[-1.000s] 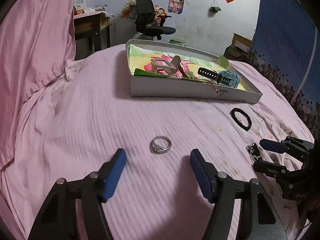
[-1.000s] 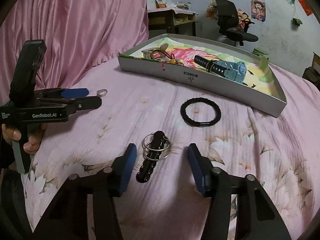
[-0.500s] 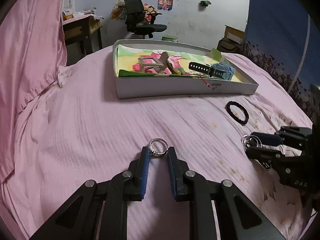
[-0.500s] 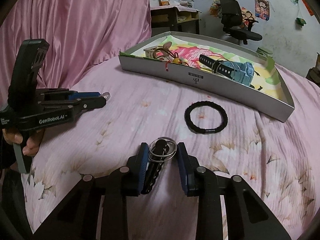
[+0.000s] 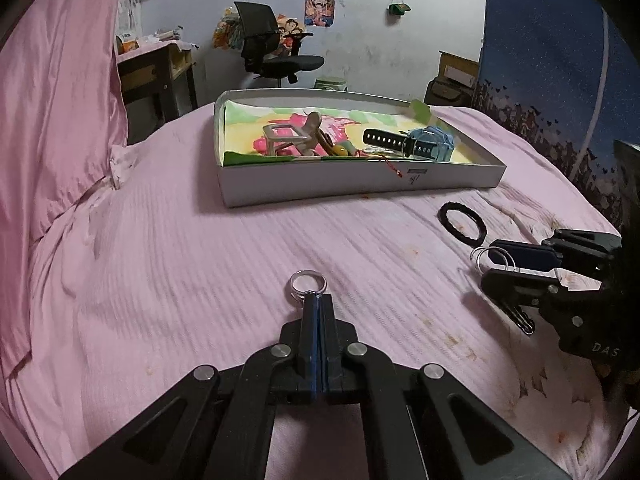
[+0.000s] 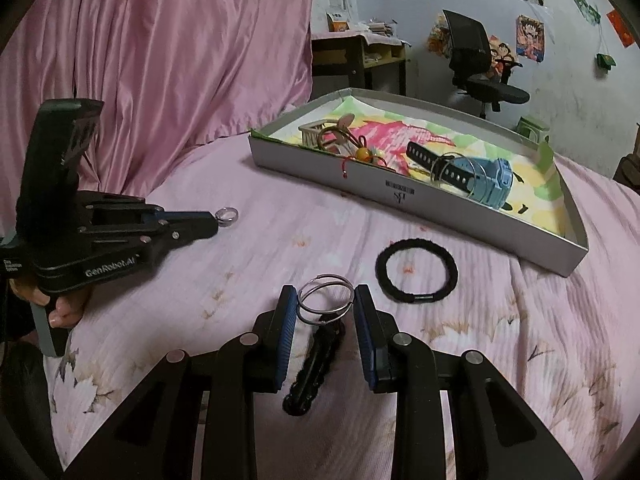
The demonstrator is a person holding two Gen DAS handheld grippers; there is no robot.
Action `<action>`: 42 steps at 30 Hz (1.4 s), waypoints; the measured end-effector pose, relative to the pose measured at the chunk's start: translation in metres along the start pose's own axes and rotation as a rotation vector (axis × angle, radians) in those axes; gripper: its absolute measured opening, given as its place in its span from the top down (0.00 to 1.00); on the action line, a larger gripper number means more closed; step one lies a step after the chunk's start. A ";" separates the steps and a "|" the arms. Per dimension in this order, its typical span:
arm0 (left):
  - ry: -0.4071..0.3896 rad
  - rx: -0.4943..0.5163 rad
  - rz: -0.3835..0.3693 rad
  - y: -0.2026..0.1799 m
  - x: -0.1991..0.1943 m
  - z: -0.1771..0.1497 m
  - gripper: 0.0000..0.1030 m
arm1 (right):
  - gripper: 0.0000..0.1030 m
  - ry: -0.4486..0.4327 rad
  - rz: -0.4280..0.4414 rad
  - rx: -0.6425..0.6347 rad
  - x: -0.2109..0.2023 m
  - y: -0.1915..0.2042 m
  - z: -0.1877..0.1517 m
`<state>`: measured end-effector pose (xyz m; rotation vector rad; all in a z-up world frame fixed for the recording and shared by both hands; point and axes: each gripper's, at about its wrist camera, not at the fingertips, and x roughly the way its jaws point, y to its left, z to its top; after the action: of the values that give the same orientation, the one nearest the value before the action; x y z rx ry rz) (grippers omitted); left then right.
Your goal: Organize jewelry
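Your shallow grey box (image 5: 360, 184) sits on the bed, lined with a colourful printed sheet. In it lie a light-blue watch (image 6: 490, 184) with a black perforated strap, a small pale frame-shaped piece (image 5: 282, 136), and a tangle of cord and beads (image 6: 360, 152) whose make-up cannot be read clearly at this range.

Your left gripper (image 5: 316, 300) has just closed; its blue pads are pressed together with the lower edge of the silver ring (image 5: 308, 283) pinched at their tips, the ring standing upright above them. Your right gripper (image 6: 326, 308) is partly closed, both pads against the steel key rings (image 6: 326, 298) of a black braided keychain (image 6: 310, 368), which trails back between the fingers onto the bed. A black hair band (image 6: 416, 276) lies flat just beside the right gripper, between it and the box.

The bed (image 5: 180, 260) carries a ribbed pink cover, floral at one side. Beyond: pink curtain (image 6: 160, 48), desk (image 5: 156, 64), black office chair (image 5: 276, 52), posters on a white wall.
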<state>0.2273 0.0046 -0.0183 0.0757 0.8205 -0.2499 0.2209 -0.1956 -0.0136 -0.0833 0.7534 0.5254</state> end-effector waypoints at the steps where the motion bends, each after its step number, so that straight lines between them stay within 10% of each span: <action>1: -0.001 -0.004 -0.003 0.001 0.000 0.000 0.98 | 0.75 -0.003 -0.001 -0.001 0.000 0.000 0.001; 15: 0.039 -0.059 -0.018 0.012 0.009 0.007 0.94 | 0.75 0.001 0.007 0.020 0.001 -0.005 0.001; 20: 0.018 -0.053 -0.022 0.010 0.009 0.012 0.59 | 0.75 -0.002 0.007 0.035 0.004 -0.009 0.003; 42: -0.027 -0.014 -0.006 0.003 0.005 0.021 0.80 | 0.75 -0.055 -0.003 0.043 0.000 -0.016 0.012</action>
<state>0.2463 0.0033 -0.0078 0.0564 0.7960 -0.2505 0.2360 -0.2069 -0.0067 -0.0299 0.7100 0.5064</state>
